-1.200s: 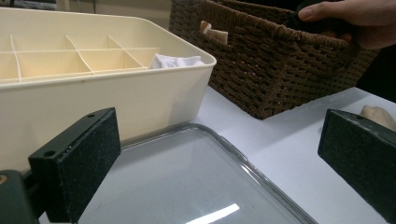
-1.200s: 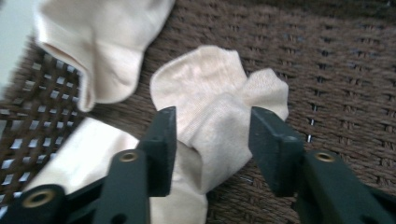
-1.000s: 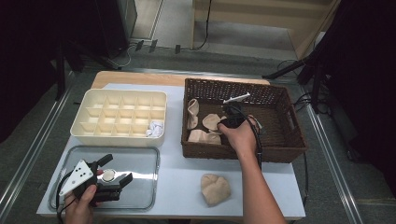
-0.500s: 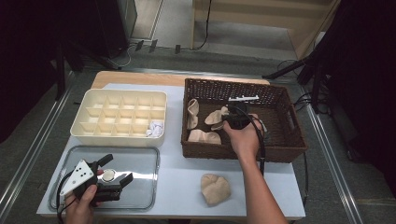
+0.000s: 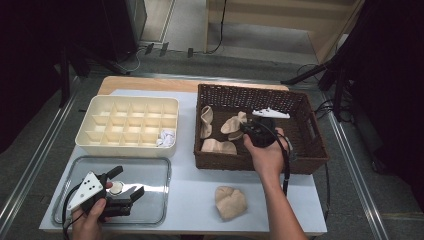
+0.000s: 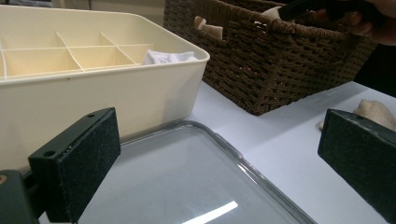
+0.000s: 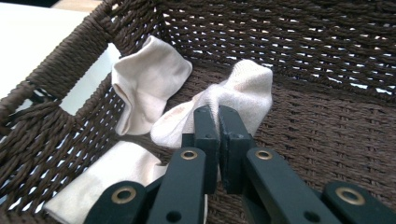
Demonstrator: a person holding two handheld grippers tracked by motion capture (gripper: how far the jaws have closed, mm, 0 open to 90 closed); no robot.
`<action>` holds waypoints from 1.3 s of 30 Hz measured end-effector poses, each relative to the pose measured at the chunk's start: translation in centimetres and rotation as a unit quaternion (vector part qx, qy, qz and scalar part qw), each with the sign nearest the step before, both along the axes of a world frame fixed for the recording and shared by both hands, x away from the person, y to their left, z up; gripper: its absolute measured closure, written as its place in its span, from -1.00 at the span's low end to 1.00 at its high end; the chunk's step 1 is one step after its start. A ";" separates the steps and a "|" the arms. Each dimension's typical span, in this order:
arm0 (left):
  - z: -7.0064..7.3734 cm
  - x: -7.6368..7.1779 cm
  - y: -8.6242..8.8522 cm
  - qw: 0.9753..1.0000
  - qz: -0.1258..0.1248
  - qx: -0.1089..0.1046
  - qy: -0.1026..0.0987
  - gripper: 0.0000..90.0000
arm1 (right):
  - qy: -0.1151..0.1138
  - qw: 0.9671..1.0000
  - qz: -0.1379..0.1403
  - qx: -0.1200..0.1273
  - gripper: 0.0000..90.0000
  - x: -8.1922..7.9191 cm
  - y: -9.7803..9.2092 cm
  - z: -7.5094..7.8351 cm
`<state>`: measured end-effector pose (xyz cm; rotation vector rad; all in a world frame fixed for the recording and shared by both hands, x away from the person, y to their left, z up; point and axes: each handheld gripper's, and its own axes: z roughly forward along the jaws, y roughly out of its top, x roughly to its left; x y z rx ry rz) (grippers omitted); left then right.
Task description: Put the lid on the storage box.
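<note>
Inside the wicker basket, a crumpled cream sock, pinched between the right gripper's pressed-together jaws.

My right gripper pinches a soft, cream-coloured crumpled sock. The sock lies on the floor of the brown woven basket.
</note>
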<state>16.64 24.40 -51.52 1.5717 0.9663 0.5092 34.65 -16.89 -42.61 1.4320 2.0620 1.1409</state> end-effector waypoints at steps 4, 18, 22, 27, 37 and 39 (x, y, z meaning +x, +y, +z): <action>0.0 0.0 -0.2 1.000 -0.004 0.001 0.000 -1.00 | -0.020 1.000 -0.001 0.009 0.98 -1.0 -0.3 0.1; -0.1 -0.1 -1.5 1.000 -0.020 0.010 0.002 -1.00 | -0.067 0.997 -0.007 0.036 0.98 -3.2 -0.9 0.0; -0.1 -0.3 -2.0 1.000 -0.026 0.014 0.002 -1.00 | -0.085 0.996 -0.006 0.040 0.98 -4.1 -0.8 0.0; -0.2 -0.3 -2.5 0.999 -0.030 0.020 0.004 -1.00 | -0.108 0.993 -0.005 0.051 0.99 -5.6 -0.6 0.6; -0.5 -0.5 -3.0 0.999 -0.035 0.025 0.005 -1.00 | -0.142 0.987 -0.001 0.073 0.99 -8.0 -2.1 2.6; -0.5 -0.5 -3.1 0.999 -0.034 0.024 0.005 -1.00 | -0.147 0.986 -0.002 0.078 0.99 -8.6 -2.3 2.7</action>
